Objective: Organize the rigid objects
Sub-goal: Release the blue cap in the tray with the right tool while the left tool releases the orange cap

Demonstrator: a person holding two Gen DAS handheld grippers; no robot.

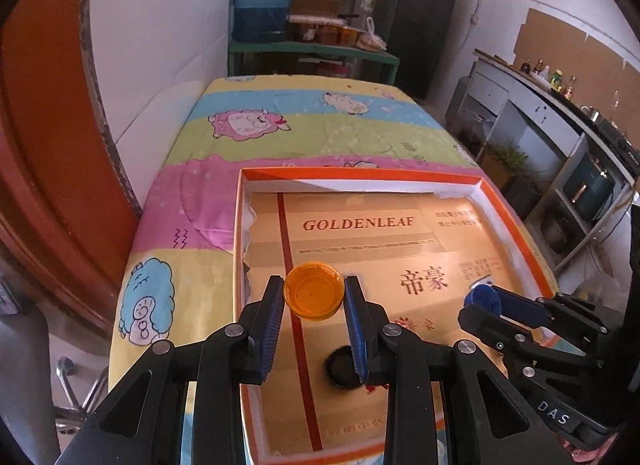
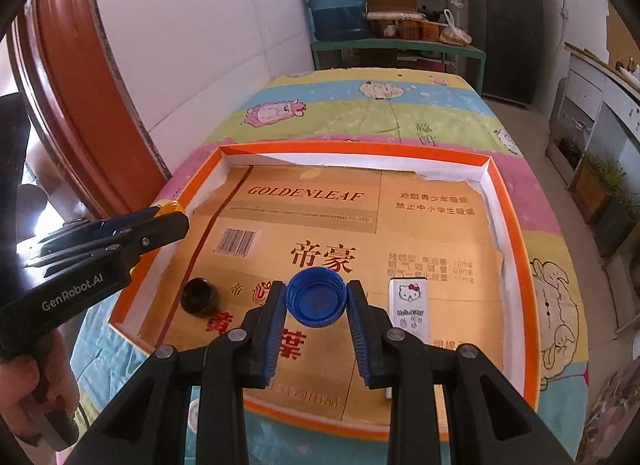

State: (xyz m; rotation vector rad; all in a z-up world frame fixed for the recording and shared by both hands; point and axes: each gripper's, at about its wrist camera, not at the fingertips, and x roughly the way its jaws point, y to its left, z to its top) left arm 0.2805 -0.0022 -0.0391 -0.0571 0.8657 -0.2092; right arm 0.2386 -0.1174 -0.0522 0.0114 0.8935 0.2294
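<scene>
My left gripper [image 1: 314, 293] is shut on an orange bottle cap [image 1: 313, 290], held hollow side toward the camera above the left part of the orange-rimmed shallow box [image 1: 360, 174]. My right gripper [image 2: 316, 297] is shut on a blue bottle cap [image 2: 316, 296], held over the box's middle. In the left wrist view the right gripper [image 1: 486, 301] shows at the right with the blue cap [image 1: 482, 302]. The left gripper [image 2: 176, 217] appears at the left of the right wrist view with the orange cap [image 2: 172, 207]. A black cap [image 2: 199, 297] lies on the box's gold cardboard floor.
A small white Hello Kitty box [image 2: 410, 309] lies in the orange-rimmed box [image 2: 516, 249], right of the blue cap. The box sits on a table with a cartoon-print cloth [image 1: 288, 125]. A hand [image 2: 28, 397] holds the left gripper's handle. A white wall [image 1: 160, 45] runs along the left.
</scene>
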